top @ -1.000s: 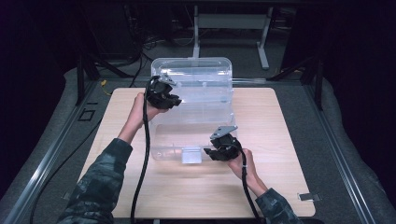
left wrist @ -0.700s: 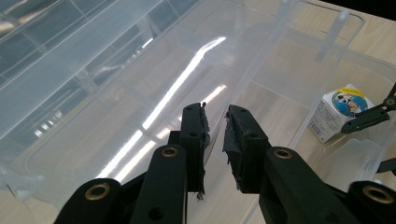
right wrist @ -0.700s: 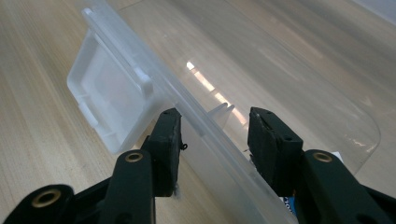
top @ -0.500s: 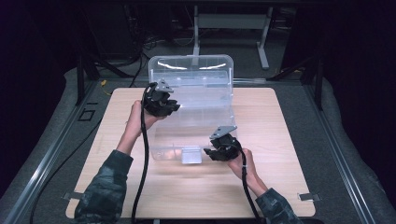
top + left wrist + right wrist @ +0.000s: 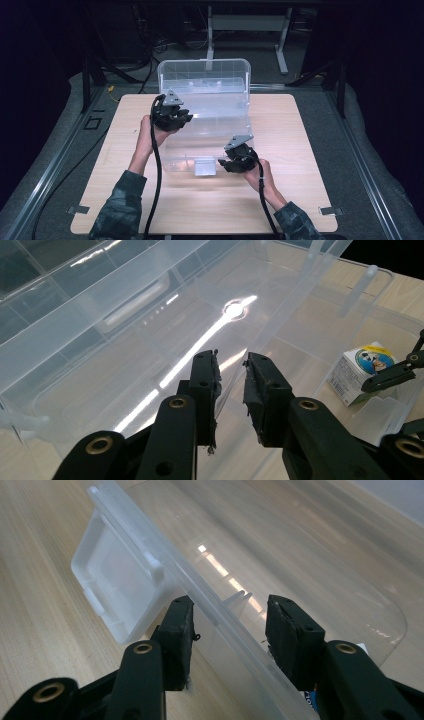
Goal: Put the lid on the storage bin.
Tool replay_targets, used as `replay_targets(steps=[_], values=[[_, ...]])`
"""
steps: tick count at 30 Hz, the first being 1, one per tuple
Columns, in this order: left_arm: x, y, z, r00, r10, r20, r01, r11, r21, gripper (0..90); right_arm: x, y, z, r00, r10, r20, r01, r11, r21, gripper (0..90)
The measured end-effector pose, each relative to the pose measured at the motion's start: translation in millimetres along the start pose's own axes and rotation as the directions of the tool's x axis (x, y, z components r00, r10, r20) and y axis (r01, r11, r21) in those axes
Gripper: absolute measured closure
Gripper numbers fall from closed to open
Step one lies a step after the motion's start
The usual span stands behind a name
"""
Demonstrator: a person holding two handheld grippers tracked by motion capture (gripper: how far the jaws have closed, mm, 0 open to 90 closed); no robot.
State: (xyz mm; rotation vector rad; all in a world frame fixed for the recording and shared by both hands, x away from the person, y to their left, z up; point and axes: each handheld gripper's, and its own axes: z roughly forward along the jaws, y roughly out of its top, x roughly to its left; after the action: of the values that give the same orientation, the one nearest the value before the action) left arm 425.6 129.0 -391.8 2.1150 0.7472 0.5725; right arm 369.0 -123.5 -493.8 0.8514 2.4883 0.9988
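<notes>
The small carton (image 5: 364, 371) is partly hidden behind the other gripper's jaws, its label perhaps unreadable.

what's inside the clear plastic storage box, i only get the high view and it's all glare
observer: One small white printed carton sits on the floor of the clear plastic storage box, as the left gripper view shows.
operator: are the right tongs clamped on the front rim
observer: No. In the right gripper view the right tongs straddle the rim beside the clear latch flap, and the inner pad stands clear of it.
operator: and the left tongs
observer: The left tongs are nearly closed, and a thin clear wall edge of the box appears to run between the pads.
</notes>
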Motion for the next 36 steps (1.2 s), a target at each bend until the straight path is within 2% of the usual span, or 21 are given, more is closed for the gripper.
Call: replay_targets(steps=[6,8,12,13,19,25,36], values=[[-4.2,-3.1,-2.3,0.9999,0.008,-0.008,-0.008,0.9999,-0.007,73.9,0.3,0.0,-0.1,1.0,0.001,0.001,-0.001,1.0,0.002,54.5],[-4.1,-4.2,-2.6,1.0,0.0,-0.004,0.0,0.9999,-0.015,73.7,0.3,0.0,-0.2,1.0,0.001,0.001,-0.001,1.0,0.003,54.5],[-9.0,-7.6,-3.1,0.9998,0.001,-0.022,-0.002,0.9996,-0.029,73.7,0.2,0.0,-0.2,1.0,0.001,0.0,-0.001,1.0,0.002,54.6],[-9.6,-8.3,-4.0,0.9996,0.012,-0.026,-0.012,0.9996,-0.027,73.6,0.2,0.1,-0.1,1.0,0.001,0.0,-0.001,1.0,0.002,54.5],[-15.2,-13.7,-8.1,0.9996,0.014,-0.023,-0.015,0.9994,-0.03,73.4,0.3,0.0,-0.2,1.0,0.0,0.0,0.0,1.0,0.003,54.5],[-20.5,-16.9,-9.7,0.999,0.027,-0.036,-0.028,0.999,-0.034,72.6,0.0,0.0,-0.2,1.0,-0.003,-0.002,0.003,1.0,0.003,54.6],[-25.6,-22.1,-11.7,0.9988,0.025,-0.043,-0.026,0.9988,-0.041,71.9,0.3,-0.1,-0.4,1.0,-0.007,0.002,0.007,1.0,0.004,54.5]])
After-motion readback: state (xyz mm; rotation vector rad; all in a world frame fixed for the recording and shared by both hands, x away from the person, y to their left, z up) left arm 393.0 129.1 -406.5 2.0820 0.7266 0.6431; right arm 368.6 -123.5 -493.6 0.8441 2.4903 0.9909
